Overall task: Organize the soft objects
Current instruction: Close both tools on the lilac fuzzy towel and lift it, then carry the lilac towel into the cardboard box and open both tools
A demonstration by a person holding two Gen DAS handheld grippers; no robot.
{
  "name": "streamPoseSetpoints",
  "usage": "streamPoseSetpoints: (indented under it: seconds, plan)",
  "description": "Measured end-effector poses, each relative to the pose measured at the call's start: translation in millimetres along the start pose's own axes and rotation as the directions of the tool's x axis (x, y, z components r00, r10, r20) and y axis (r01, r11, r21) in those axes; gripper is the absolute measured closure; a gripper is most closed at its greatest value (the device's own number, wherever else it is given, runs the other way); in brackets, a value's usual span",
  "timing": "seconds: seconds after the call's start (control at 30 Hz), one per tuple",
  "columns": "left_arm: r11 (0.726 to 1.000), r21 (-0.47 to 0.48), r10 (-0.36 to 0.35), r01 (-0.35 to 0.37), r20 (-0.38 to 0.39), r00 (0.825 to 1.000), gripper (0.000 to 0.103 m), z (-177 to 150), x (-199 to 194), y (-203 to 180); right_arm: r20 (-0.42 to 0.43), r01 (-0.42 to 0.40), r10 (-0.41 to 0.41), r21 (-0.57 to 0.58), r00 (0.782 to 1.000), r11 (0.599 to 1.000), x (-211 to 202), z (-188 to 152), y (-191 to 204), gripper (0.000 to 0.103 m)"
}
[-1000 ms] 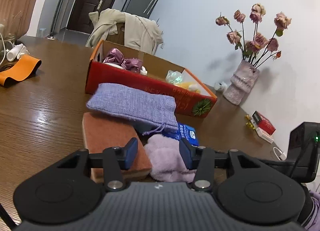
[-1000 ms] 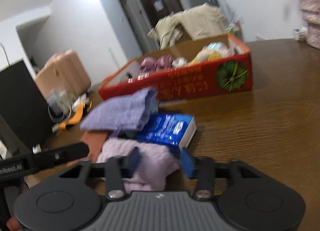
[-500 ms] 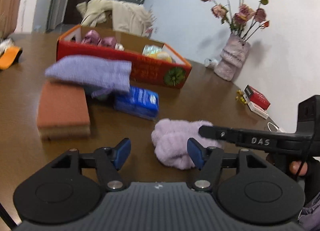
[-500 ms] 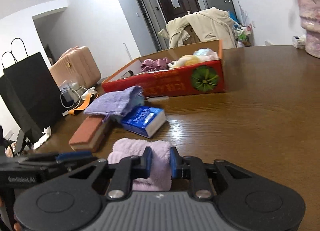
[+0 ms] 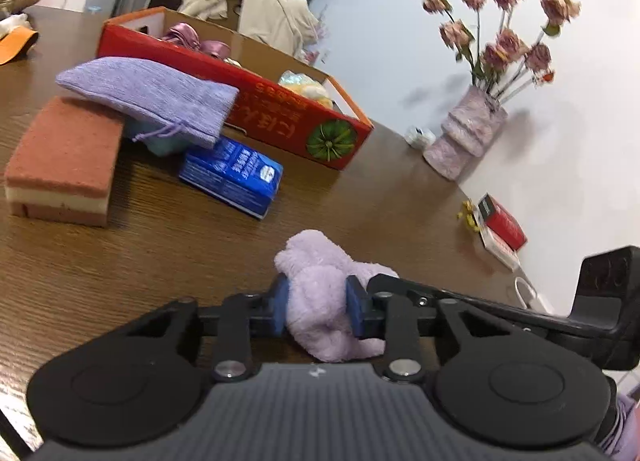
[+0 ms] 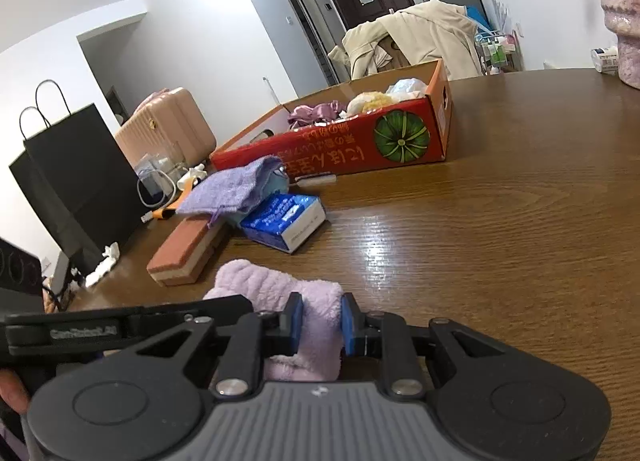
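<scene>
1. The lilac fleece cloth (image 5: 328, 301) is fluffy and bunched, lying on the near edge of the brown worktop (image 5: 168, 245).
2. The left gripper (image 5: 318, 307) pinches one end of it; the right gripper (image 6: 318, 325) pinches the other.
3. Only the left view shows the vase of dried roses (image 5: 468, 133); only the right shows the black paper bag (image 6: 76, 185).
</scene>
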State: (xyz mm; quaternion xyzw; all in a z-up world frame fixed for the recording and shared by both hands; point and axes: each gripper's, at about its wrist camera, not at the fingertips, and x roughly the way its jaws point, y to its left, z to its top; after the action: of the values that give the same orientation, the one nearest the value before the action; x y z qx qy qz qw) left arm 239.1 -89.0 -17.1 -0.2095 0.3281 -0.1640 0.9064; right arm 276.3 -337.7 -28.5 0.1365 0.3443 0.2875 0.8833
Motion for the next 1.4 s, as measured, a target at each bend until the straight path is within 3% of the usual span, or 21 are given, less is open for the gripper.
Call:
streamPoseSetpoints:
  seconds: [0.1, 0.17, 0.3, 0.43, 0.53, 0.63, 0.73, 0.8, 0.83, 0.87, 0.9, 0.97, 1.03, 1.13, 1.27, 1.33, 1.4]
  plan:
    - [0.998, 0.059, -0.013, 0.009, 0.061, 0.998, 0.076, 13.1, -13.9, -15.1, 0.05, -0.007, 0.007, 0.009, 0.999, 1.0, -10.1, 15.5, 8.1, 0.083]
    - [0.994, 0.111, -0.032, 0.019, 0.118, 0.992, 0.076, 39.5, -22.8, -23.9, 0.103, -0.017, 0.018, -0.018, 0.994, 1.0, -16.2, 41.1, 19.3, 0.083]
    - [0.987, 0.157, -0.057, 0.031, 0.16, 0.985, 0.075, 134.1, -9.0, -23.1, 0.205, -0.002, 0.028, -0.123, 0.978, 0.992, -3.7, 113.9, 38.6, 0.083]
    - [0.988, 0.145, 0.018, -0.044, 0.178, 0.984, 0.075, 224.1, 50.5, -7.5, 0.217, 0.007, 0.014, -0.098, 0.976, 0.995, 61.9, 204.2, 27.5, 0.084]
    - [0.991, 0.094, 0.081, -0.094, 0.138, 0.987, 0.075, 276.1, 117.8, 12.2, 0.19, 0.045, -0.047, 0.018, 0.981, 0.999, 127.0, 253.5, 2.8, 0.084]
    - [0.99, 0.07, 0.121, -0.126, 0.074, 0.99, 0.075, 303.1, 187.7, 33.5, 0.102, 0.116, -0.13, 0.131, 0.986, 0.985, 191.8, 284.6, -30.0, 0.083]
    - [0.987, 0.023, 0.161, -0.16, -0.024, 0.987, 0.071, 302.1, 244.8, 60.9, 0.021, 0.231, -0.24, 0.2, 0.971, 0.952, 243.4, 292.3, -59.1, 0.082]
    - [0.968, 0.016, 0.249, -0.249, -0.124, 0.961, 0.07, 291.4, 273.2, 76.9, -0.045, 0.279, -0.277, 0.239, 0.96, 0.93, 267.5, 284.1, -78.5, 0.082]
    - [0.975, -0.005, 0.221, -0.224, -0.148, 0.964, 0.069, 291.9, 274.4, 81.6, -0.084, 0.304, -0.292, 0.252, 0.953, 0.919, 276.1, 279.0, -85.1, 0.087]
    - [0.979, -0.015, 0.2, -0.204, -0.131, 0.971, 0.064, 293.8, 269.7, 80.7, -0.101, 0.297, -0.28, 0.267, 0.955, 0.917, 278.2, 278.0, -88.7, 0.088]
    - [0.98, -0.006, 0.2, -0.201, -0.086, 0.976, 0.051, 295.8, 261.4, 76.1, -0.086, 0.306, -0.293, 0.248, 0.952, 0.919, 276.1, 278.7, -85.5, 0.082]
    - [0.973, 0.028, 0.231, -0.231, -0.014, 0.973, 0.039, 296.9, 245.3, 69.1, -0.074, 0.352, -0.344, 0.196, 0.936, 0.915, 274.9, 278.6, -76.9, 0.066]
    - [0.954, 0.101, 0.282, -0.283, 0.024, 0.959, 0.039, 294.5, 228.4, 59.7, -0.049, 0.331, -0.327, 0.173, 0.944, 0.928, 269.8, 278.2, -69.7, 0.055]
    - [0.946, 0.17, 0.27, -0.275, 0.051, 0.961, 0.039, 291.4, 192.5, 48.0, 0.007, 0.341, -0.345, 0.134, 0.939, 0.93, 246.5, 282.2, -48.9, 0.051]
    - [0.948, 0.178, 0.246, -0.265, 0.123, 0.961, 0.033, 293.6, 116.7, 32.9, 0.117, 0.273, -0.287, 0.124, 0.951, 0.954, 186.2, 290.4, -20.4, 0.042]
    - [0.959, 0.144, 0.221, -0.244, 0.156, 0.963, 0.029, 288.8, 75.8, 25.4, 0.178, 0.232, -0.245, 0.088, 0.953, 0.969, 150.4, 286.6, -1.8, 0.021]
    - [0.965, 0.14, 0.195, -0.22, 0.175, 0.965, 0.028, 283.2, 44.5, 17.5, 0.225, 0.185, -0.195, 0.065, 0.955, 0.981, 114.9, 277.2, 15.0, 0.018]
